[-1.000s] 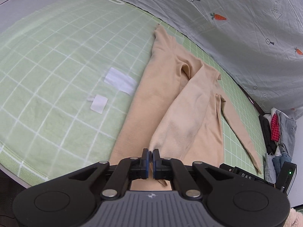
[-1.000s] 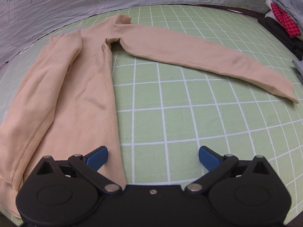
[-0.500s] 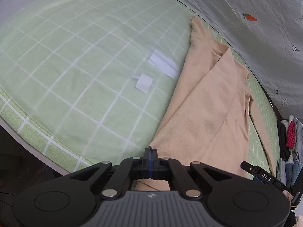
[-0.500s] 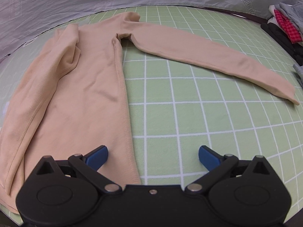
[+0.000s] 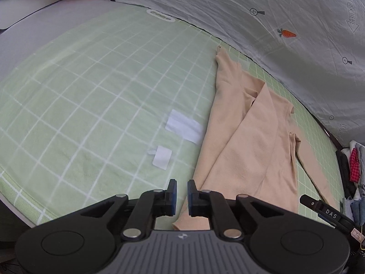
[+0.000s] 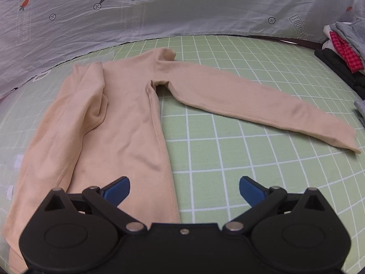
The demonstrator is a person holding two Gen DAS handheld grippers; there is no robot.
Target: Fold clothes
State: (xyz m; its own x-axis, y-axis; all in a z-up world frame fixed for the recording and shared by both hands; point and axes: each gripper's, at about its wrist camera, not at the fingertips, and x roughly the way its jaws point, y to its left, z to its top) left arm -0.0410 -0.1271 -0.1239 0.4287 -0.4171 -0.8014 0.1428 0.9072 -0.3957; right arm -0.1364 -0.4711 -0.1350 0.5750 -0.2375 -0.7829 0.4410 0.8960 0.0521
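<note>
A beige long-sleeved top (image 6: pixel 127 132) lies flat on the green grid sheet (image 6: pixel 228 164). Its left side is folded over the body (image 5: pixel 251 141). The other sleeve (image 6: pixel 262 105) stretches out to the right. My left gripper (image 5: pixel 181 194) hovers just left of the hem corner (image 5: pixel 191 221); its jaws are opening, a narrow gap shows only green sheet, and no cloth is between the pads. My right gripper (image 6: pixel 183 189) stands wide open above the hem, by the top's right side seam, with nothing held.
Two white patches (image 5: pixel 182 127) (image 5: pixel 162 158) lie on the sheet left of the top. A grey carrot-print cloth (image 6: pixel 182 6) rises behind. A pile of clothes (image 6: pixel 342 45) sits at the right edge. The bed's front edge (image 5: pixel 20 205) is near my left gripper.
The left gripper, shut on the hem edge half a second ago, has let go and its jaws now stand slightly apart. The folded side lies flat. The right gripper has drawn back a little, still open.
</note>
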